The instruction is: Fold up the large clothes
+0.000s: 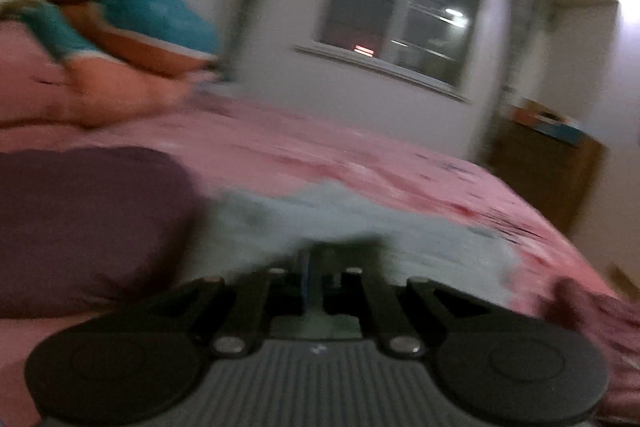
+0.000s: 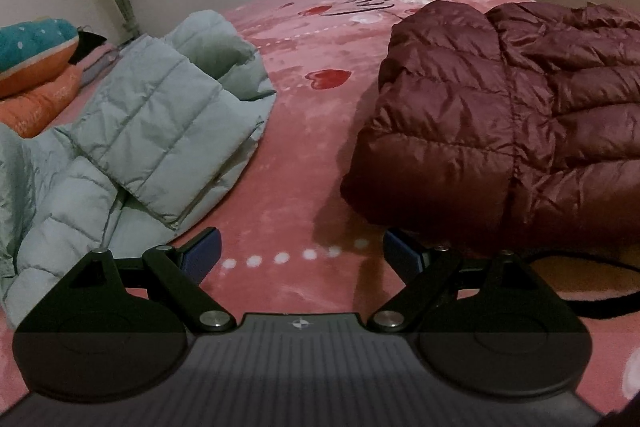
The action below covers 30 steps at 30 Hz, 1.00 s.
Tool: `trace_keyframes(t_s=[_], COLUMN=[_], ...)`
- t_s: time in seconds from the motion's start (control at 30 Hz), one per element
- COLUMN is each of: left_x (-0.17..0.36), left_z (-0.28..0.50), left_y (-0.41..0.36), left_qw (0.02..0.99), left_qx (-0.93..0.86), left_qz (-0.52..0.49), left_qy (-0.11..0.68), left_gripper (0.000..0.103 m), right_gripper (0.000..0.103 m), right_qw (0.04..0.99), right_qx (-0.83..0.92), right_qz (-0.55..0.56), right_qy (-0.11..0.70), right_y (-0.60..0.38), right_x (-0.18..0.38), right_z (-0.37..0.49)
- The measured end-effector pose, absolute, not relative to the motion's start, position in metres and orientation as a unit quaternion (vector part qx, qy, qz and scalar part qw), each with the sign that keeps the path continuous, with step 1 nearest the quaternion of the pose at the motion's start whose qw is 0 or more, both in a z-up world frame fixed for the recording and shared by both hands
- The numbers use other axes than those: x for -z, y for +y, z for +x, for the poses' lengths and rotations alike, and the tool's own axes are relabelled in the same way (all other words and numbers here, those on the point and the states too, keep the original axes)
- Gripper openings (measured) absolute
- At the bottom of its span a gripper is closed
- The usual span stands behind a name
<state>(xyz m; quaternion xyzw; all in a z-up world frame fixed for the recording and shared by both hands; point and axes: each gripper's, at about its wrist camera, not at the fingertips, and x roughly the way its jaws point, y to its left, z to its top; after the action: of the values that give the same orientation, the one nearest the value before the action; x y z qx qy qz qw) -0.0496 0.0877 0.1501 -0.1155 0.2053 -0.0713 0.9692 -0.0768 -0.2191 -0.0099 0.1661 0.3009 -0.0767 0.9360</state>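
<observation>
The big pink bed [image 2: 312,155] holds two puffy coats. The dark red coat [image 2: 500,131] sits at two o'clock in the right view, and looks folded up. The pale green coat [image 2: 152,123] lies messy at ten o'clock, so I think it is next. The right gripper [image 2: 300,251] has its fingers spread wide, holding nothing. The left gripper [image 1: 324,259] is blurry; its fingers look pressed together, maybe empty. Next, grab a green edge.

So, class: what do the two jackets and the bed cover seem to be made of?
Pale green jacket: thin matte woven shell, probably nylon, stitched into padded panels.
Dark red jacket: similar quilted shell but shinier, its puffy sections catching light.
Pink bed cover: looks like soft plush fleece, with a fuzzy printed surface.
</observation>
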Motion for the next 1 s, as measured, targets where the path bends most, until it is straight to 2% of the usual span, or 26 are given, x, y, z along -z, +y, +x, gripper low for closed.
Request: trace_keyframes(t_s=[0.03,0.07,0.1,0.23,0.33,0.57,0.63,0.7,0.77,1.0], left_x=[-0.149,-0.146,-0.143,-0.120,-0.096,-0.068,-0.068,-0.068,-0.075,-0.138], left_z=[-0.045,-0.042,-0.037,-0.009,0.018,0.060,0.071,0.077,0.081,0.068], left_y=[0.075,0.065,0.053,0.015,-0.001,-0.006,-0.011,-0.011,-0.012,0.030], left_qw=[0.966,0.962,0.960,0.942,0.933,0.928,0.929,0.928,0.931,0.956], left_qx=[0.096,0.114,0.130,0.186,0.177,0.154,0.150,0.150,0.154,0.135], left_qz=[-0.117,-0.117,-0.114,-0.103,-0.093,-0.144,-0.141,-0.149,-0.149,-0.172], left_qy=[0.212,0.217,0.222,0.259,0.298,0.307,0.309,0.307,0.295,0.195], left_gripper=[0.016,0.029,0.035,0.039,0.048,0.049,0.046,0.021,0.006,0.002], right_gripper=[0.103,0.103,0.103,0.103,0.103,0.103,0.103,0.103,0.103,0.103], right_qw=[0.936,0.935,0.935,0.933,0.932,0.930,0.929,0.929,0.930,0.929], right_qx=[0.077,0.077,0.077,0.074,0.072,0.069,0.068,0.065,0.064,0.068], right_qz=[0.166,0.167,0.168,0.173,0.176,0.182,0.183,0.180,0.175,0.170], right_qy=[0.302,0.302,0.302,0.305,0.309,0.313,0.315,0.317,0.316,0.322], right_y=[-0.219,-0.220,-0.220,-0.222,-0.223,-0.225,-0.223,-0.221,-0.220,-0.220], right_x=[0.010,0.010,0.010,0.010,0.011,0.014,0.015,0.016,0.016,0.020], right_z=[-0.076,-0.076,-0.075,-0.076,-0.075,-0.072,-0.069,-0.066,-0.064,-0.056])
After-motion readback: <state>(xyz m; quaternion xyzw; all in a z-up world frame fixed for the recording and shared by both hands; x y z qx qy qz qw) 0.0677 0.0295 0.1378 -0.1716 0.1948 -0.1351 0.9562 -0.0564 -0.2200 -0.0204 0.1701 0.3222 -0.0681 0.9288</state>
